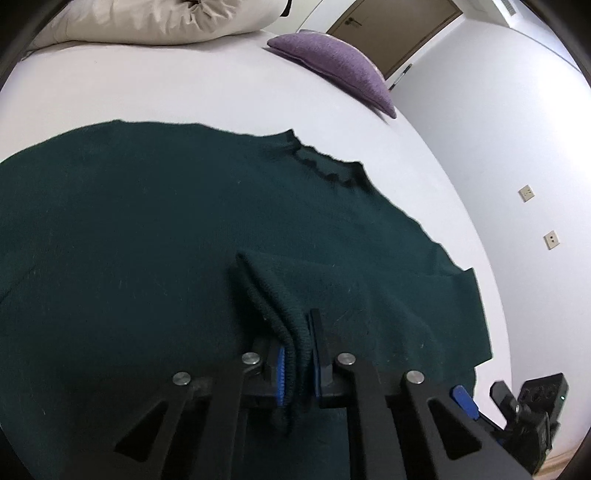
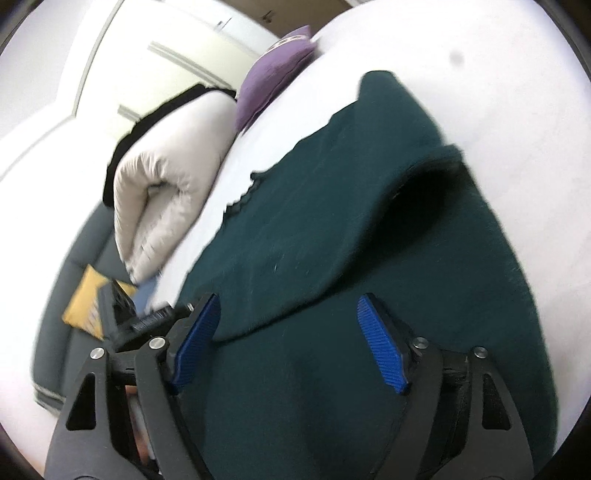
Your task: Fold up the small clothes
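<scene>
Left wrist view: a dark green sweater lies spread on a white bed, covering most of the near and middle surface. Its neckline sits toward the far right edge of the garment. The left gripper is closed on a ribbed cuff of the sweater; the fabric is bunched between the two blue pads, with one blue pad visible against the knit. The cuff stands up from the gripper, and the sleeve behind it runs to the right over the sweater body. At the far left, a rolled cream duvet rests on the bed. At the far right, a purple cushion lies at the bed's edge, with a brown door behind it. Two wall sockets show on the white wall at right. The other gripper's body is partly in view at the near right corner.

Right wrist view, blurred: the right gripper is wide open above the sweater, holding nothing. A folded-over layer of fabric lies just beyond its fingertips. The duvet lies at left, the cushion at far left-centre.
</scene>
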Available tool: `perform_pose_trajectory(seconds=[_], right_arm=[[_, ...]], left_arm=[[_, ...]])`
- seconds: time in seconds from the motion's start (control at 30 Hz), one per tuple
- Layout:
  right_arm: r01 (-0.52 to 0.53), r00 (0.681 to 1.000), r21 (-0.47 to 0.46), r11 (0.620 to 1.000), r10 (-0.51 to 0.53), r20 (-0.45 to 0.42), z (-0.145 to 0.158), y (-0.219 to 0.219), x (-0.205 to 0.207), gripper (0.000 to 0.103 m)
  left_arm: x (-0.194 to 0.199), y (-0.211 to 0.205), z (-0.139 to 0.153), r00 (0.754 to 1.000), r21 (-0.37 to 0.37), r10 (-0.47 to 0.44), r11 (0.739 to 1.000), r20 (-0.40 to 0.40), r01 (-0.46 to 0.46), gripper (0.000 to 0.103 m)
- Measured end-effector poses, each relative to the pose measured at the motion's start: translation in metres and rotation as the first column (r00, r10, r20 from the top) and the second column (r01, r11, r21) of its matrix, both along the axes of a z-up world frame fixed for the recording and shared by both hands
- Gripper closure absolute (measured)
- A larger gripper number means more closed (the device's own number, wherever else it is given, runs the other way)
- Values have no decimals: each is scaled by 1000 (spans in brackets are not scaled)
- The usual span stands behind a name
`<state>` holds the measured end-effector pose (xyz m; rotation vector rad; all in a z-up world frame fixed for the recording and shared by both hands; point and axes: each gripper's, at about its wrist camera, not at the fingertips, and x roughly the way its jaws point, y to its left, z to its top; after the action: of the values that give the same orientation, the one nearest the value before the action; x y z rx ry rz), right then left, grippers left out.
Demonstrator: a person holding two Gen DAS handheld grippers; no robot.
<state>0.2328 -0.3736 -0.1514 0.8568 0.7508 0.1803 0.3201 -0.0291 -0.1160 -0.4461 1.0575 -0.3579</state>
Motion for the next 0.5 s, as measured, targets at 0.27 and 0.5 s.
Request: perform_pose_trajectory(seconds=[0.27,0.5], right_arm=[[102,995,114,988,-101,-17,3,-40,12,29],[250,968,102,963,-249,-18,5,-81,44,39]], left_arm=[[2,-1,45,975,-8,-4,1000,220,6,94],[15,15,7,976,40,58,997,209,-68,93]])
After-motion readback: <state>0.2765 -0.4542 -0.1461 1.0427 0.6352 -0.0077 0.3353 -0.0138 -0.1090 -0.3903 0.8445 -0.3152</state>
